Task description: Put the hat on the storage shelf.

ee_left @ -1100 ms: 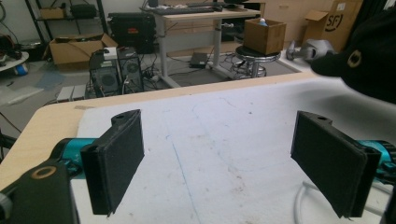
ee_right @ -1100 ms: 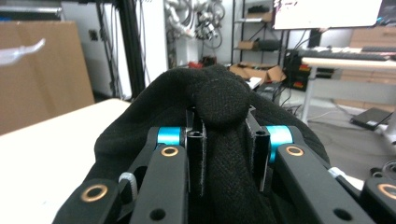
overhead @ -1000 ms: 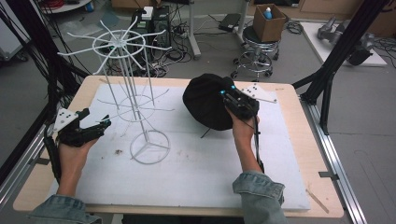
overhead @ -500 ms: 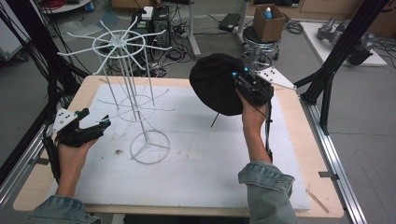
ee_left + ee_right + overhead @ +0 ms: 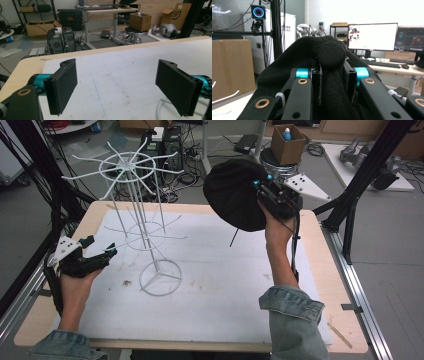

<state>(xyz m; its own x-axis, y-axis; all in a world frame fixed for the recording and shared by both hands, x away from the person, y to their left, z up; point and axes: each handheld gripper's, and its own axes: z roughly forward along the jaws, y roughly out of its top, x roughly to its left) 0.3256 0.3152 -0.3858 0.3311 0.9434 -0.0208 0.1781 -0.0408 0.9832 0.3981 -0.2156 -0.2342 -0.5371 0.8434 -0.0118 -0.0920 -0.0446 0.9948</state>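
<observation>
Currently the right gripper [image 5: 264,195] is raised above the far right part of the table [image 5: 320,265], jaws pinched on a fold of a black knit hat [image 5: 235,195]. Right gripper view confirms it: both jaws are pressed against a bunched ridge of the black knit hat [image 5: 329,65], fabric draped down over the gripper body. The hat hangs clear of the table, up in the air beside the upper spokes of the white wire rack [image 5: 145,215], not touching it. A thin dark cord dangles from under the hat toward the white mat [image 5: 225,285].

Left gripper [image 5: 102,255] sits low at the left edge of the table, held in the left hand [image 5: 75,280], just beside the rack's lower ring of spokes. Left gripper view: jaws spread wide, nothing between them, only the white mat [image 5: 120,75] and the table's wooden edge beyond. A bit of white wire shows at the bottom right, by the right jaw.

Rack stands upright on its round base on the mat, left of centre. Both forearms in denim sleeves [image 5: 292,315] come in from the near edge.
</observation>
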